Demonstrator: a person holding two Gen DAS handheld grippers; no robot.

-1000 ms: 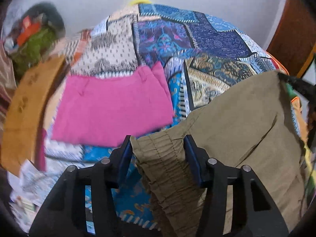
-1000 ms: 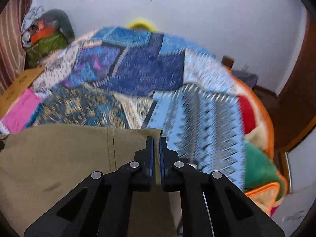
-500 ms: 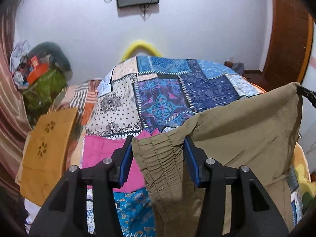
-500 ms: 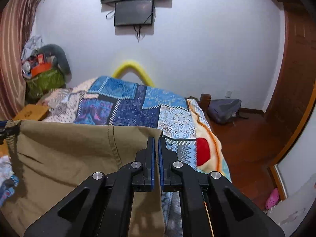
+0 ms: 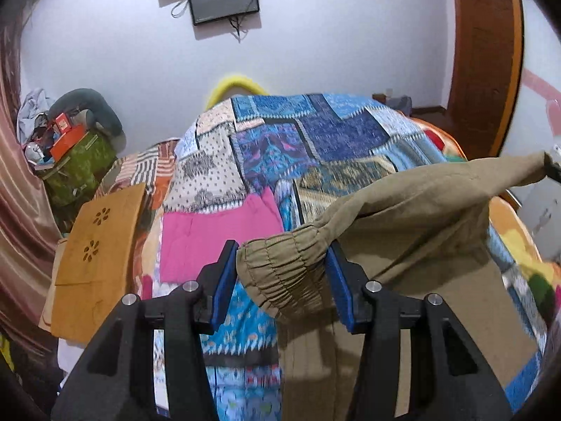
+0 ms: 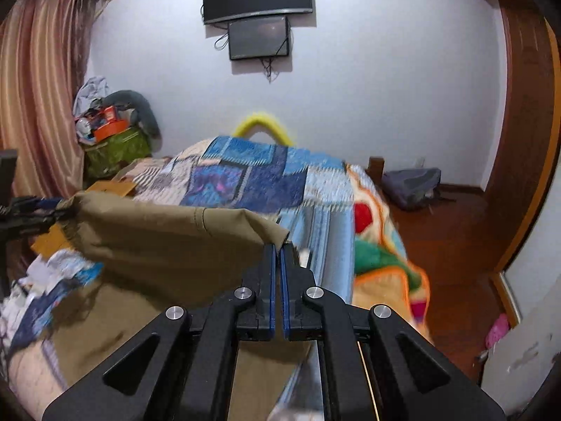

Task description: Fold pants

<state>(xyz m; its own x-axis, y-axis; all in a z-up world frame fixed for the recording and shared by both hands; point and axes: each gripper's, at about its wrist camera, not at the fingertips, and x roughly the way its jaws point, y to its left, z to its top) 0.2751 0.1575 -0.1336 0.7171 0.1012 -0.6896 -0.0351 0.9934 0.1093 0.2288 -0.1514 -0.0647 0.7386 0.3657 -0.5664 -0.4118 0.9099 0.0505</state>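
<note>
Olive-khaki pants (image 5: 413, 231) hang in the air above the patchwork bed (image 5: 315, 140), held at two corners. My left gripper (image 5: 282, 259) is shut on the gathered elastic waistband (image 5: 280, 273), which bunches between its blue pads. My right gripper (image 6: 277, 249) is shut on the other corner of the pants (image 6: 168, 242), jaws nearly touching. The cloth stretches between both grippers and sags down toward the bed. The left gripper shows at the left edge of the right wrist view (image 6: 21, 210).
A folded pink garment (image 5: 217, 235) lies on the bed beside a wooden board (image 5: 94, 256). A pile of bags and clutter (image 5: 70, 151) sits at the far left by the curtain. A grey bag (image 6: 410, 182) lies on the wooden floor to the right.
Both grippers have lifted the pants up off the bed and tilted the views toward the wall. The cloth now sags more between them. Both grips stay shut.
</note>
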